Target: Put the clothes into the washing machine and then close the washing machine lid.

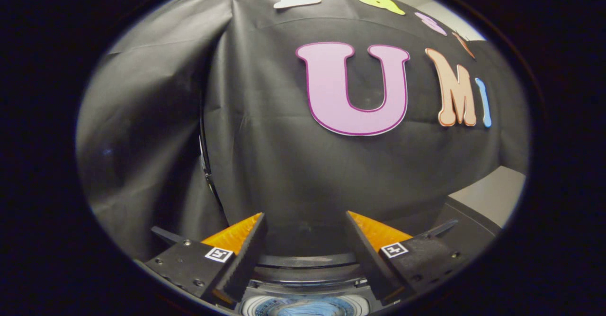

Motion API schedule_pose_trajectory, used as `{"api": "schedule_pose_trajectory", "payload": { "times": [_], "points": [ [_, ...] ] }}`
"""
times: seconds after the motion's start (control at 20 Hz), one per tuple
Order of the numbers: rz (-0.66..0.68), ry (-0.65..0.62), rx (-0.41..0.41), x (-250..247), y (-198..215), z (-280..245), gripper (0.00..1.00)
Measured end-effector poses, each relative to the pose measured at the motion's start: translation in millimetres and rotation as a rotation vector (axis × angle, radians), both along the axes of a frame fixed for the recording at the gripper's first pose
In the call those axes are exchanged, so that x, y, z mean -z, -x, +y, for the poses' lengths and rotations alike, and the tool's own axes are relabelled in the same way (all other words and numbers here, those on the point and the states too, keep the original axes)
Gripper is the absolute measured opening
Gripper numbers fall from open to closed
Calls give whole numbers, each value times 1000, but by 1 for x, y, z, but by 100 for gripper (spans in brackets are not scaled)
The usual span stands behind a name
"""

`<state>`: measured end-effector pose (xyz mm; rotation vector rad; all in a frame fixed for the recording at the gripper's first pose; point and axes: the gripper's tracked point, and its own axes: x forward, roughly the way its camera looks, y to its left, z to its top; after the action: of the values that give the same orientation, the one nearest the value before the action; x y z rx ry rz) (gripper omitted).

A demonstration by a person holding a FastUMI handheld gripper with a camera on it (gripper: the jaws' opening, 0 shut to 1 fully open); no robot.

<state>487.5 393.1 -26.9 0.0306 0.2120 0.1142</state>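
With the fingers (pixel 305 221) spread wide and empty, blue clothes (pixel 303 309) inside the washing machine (pixel 307 271) drum below.

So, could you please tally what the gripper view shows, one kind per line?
Washing machine, beneath the fingers: 1
Blue clothes in its drum: 1 bundle
Gripper, fingers open and holding nothing: 1
Black cloth wall beyond the fingers: 1
Total: 4
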Motion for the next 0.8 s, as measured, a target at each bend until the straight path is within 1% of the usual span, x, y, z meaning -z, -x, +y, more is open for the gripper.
{"api": "schedule_pose_trajectory", "payload": {
  "times": [0.8],
  "points": [
    [-33, 1, 0, 6, 41, -2, 98]
  ]
}}
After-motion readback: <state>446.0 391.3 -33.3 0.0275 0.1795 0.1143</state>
